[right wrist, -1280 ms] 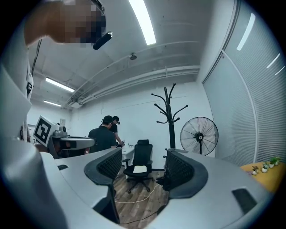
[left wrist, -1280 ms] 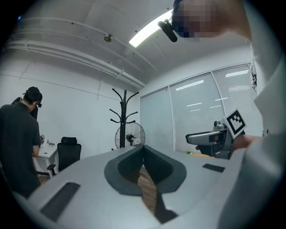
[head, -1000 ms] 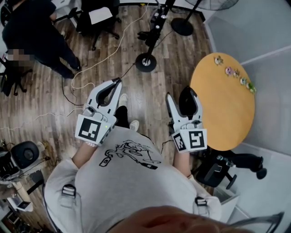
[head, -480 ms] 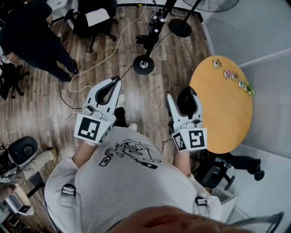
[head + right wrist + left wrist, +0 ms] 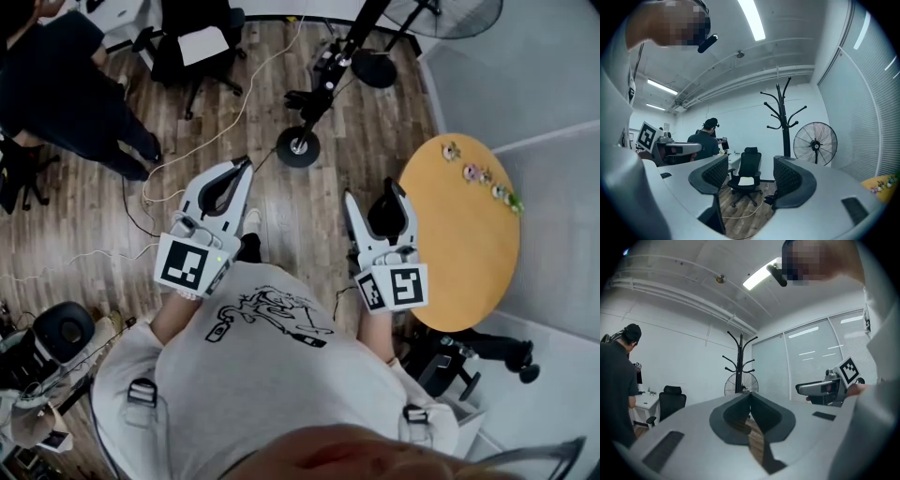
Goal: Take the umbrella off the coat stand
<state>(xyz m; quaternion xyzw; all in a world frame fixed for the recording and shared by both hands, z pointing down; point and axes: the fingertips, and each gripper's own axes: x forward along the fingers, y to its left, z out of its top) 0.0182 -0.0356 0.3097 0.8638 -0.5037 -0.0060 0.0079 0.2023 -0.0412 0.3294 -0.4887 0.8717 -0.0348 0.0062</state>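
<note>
Two empty grippers are well apart from the far coat stand, where a dark bundle hanging low on it may be the umbrella, so approach level, open the left gripper, whose jaws meet, and lead with the right gripper, jaws gaping.

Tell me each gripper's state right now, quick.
Left gripper: closed, jaws together, holding nothing.
Right gripper: open, nothing between its jaws.
</note>
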